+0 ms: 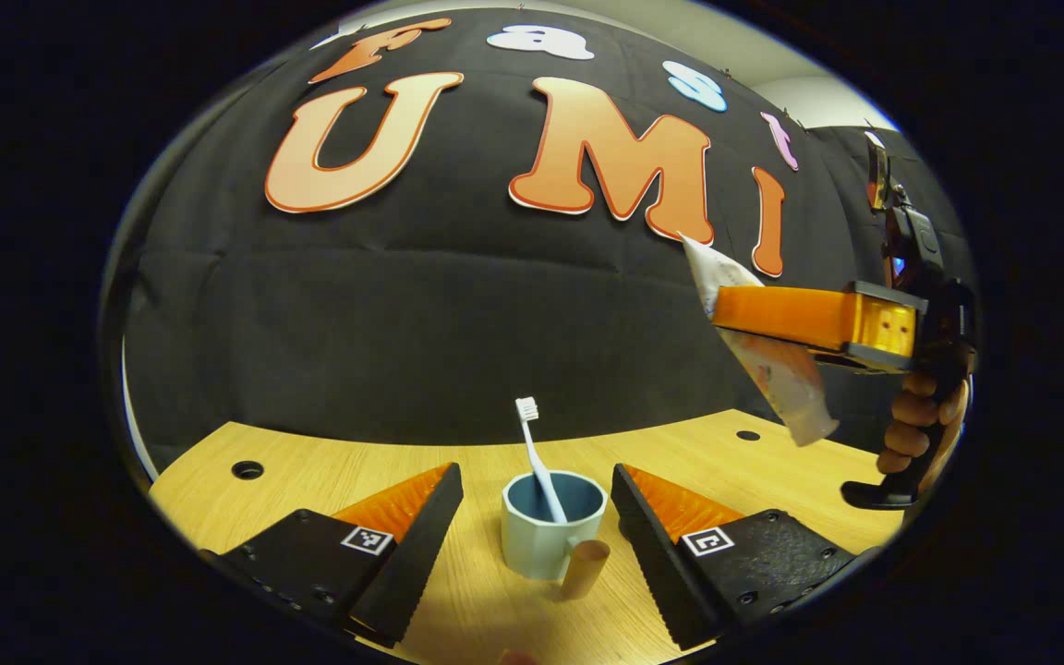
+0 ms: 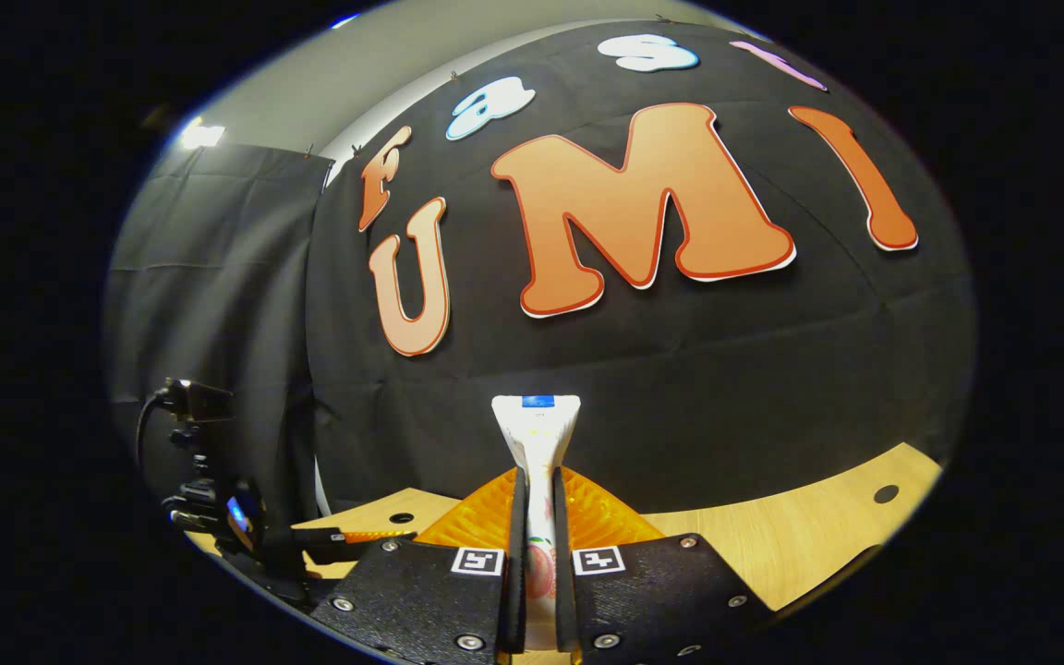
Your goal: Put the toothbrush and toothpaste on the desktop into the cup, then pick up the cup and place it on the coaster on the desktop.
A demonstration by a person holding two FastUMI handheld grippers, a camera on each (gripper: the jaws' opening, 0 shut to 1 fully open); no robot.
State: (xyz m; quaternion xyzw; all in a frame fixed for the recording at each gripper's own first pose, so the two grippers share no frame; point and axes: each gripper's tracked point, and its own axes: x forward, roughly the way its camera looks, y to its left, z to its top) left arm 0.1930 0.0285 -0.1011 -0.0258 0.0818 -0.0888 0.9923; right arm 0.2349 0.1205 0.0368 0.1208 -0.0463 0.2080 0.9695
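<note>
in the left gripper view, the left gripper (image 1: 537, 517) is low over the desk (image 1: 310, 480) with its two fingers spread wide and nothing held. the cup (image 1: 546, 536) stands on the desk between the fingers, apart from both, its brown handle turned toward the camera. the cup is pale outside and blue inside. the toothbrush (image 1: 537, 457) stands in it, handle down and leaning a little, white bristles up above the rim.

farther off to the right in the same view, the right gripper (image 1: 726, 314) is up in the air, well above the desk, with a hand (image 1: 920, 420) wrapped around its black grip. its orange finger crosses the toothpaste (image 1: 758, 346), which hangs at a slant: crimped flat end up, the other end down and to the right. the tube is clear of the desk and off to the right of the cup, not over it.

in the right gripper view, the right gripper (image 2: 537, 563) has its fingers closed in tight on the toothpaste (image 2: 537, 434), one pad pressing on each side. the tube stands up between them, its flat end with a blue strip at the top, against the wall. the left gripper (image 2: 347, 536) shows low on the left in this view, near the desk (image 2: 772, 545) edge, with dark gear and a cable just behind it. round holes dot the desk top.
</note>
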